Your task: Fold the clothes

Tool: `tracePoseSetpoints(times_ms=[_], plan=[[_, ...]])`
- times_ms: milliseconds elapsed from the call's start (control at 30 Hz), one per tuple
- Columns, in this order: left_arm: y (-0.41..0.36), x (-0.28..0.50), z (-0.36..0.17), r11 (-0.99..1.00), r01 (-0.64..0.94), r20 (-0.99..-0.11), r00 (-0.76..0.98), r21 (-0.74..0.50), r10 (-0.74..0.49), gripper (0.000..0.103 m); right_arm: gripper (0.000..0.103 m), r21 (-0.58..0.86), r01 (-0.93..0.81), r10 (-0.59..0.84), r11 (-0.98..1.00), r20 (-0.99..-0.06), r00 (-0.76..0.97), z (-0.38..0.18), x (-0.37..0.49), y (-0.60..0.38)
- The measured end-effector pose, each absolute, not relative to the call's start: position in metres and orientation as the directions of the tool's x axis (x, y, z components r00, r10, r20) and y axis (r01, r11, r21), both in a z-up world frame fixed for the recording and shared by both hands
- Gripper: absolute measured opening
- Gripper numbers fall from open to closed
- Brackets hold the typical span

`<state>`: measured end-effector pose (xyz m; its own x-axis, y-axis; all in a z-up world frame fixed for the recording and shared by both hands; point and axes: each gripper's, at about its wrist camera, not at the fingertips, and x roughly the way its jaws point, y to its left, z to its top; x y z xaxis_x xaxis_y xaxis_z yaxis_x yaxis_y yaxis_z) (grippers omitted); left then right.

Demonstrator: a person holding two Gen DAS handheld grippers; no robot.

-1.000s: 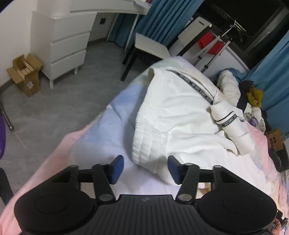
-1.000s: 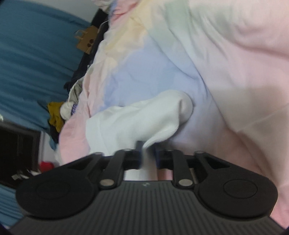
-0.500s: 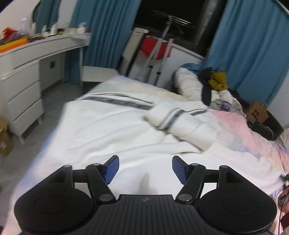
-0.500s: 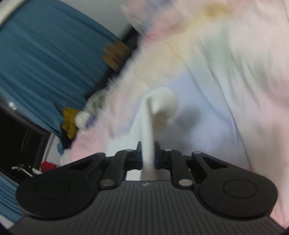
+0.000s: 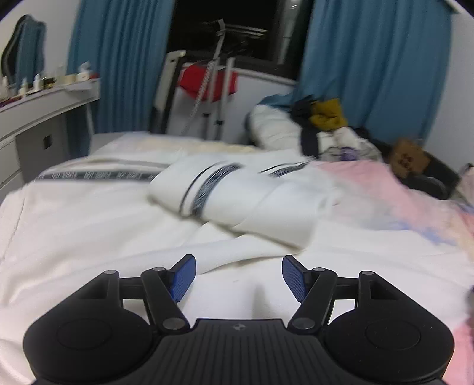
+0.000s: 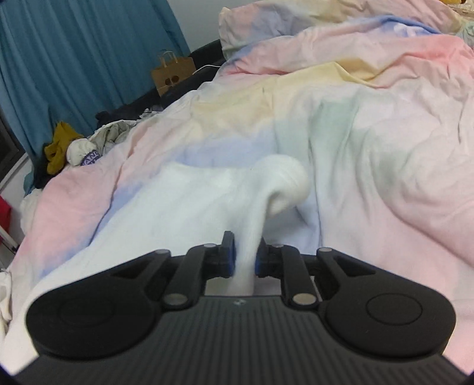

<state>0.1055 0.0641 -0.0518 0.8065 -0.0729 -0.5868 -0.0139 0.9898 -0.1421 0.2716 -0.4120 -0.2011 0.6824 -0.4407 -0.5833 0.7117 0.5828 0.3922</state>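
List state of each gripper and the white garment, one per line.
left gripper: open, empty, just above the cloth.
right gripper: shut on a pinch of white fabric.
white garment: spread on the bed, one sleeve lying folded across it.

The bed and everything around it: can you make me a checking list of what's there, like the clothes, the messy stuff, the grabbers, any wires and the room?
Surface: pastel bed cover, wrinkled.
Job's things: white garment spread on the bed, its striped sleeve folded across it; a bunch of its cloth is pulled up in the right wrist view.
Clutter: clothes pile by the curtain; paper bag beyond the bed.
Grippers: left gripper open, holding nothing, above the garment; right gripper shut on the white cloth.
Cables: a thin white cord beside the bag.
Surroundings: blue curtains, dark window, white desk with bottles, drying rack with a red item.
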Motion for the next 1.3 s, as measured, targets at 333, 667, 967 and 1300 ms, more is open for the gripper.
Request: tracePoseSetpoints(times_ms=[333,667,967,1300], plan=[[0.070,0.112,-0.063,0.982,0.000,-0.581,0.806,-0.191,-0.113,0.066,0.086,0.323,0.749,-0.531,0.579,-0.548,0.647,-0.177,0.260,-0.399],[0.066,0.098,-0.041,0.982,0.009,-0.540,0.835,-0.187,-0.110,0.071,0.086,0.152,0.734,-0.665,0.662,-0.333,0.668,-0.123,0.255,-0.344],[0.095,0.086,-0.019,0.975,-0.112,-0.466,0.885,-0.192,0.010,0.074,0.085,0.275,0.160,-0.077,0.948,-0.290,0.954,-0.095,0.290,-0.188],[0.142,0.092,-0.051,0.914,-0.208,-0.540,0.842,-0.348,-0.014,0.076,0.082,0.472,0.046,0.231,0.881,-0.512,0.828,-0.129,0.456,-0.082]])
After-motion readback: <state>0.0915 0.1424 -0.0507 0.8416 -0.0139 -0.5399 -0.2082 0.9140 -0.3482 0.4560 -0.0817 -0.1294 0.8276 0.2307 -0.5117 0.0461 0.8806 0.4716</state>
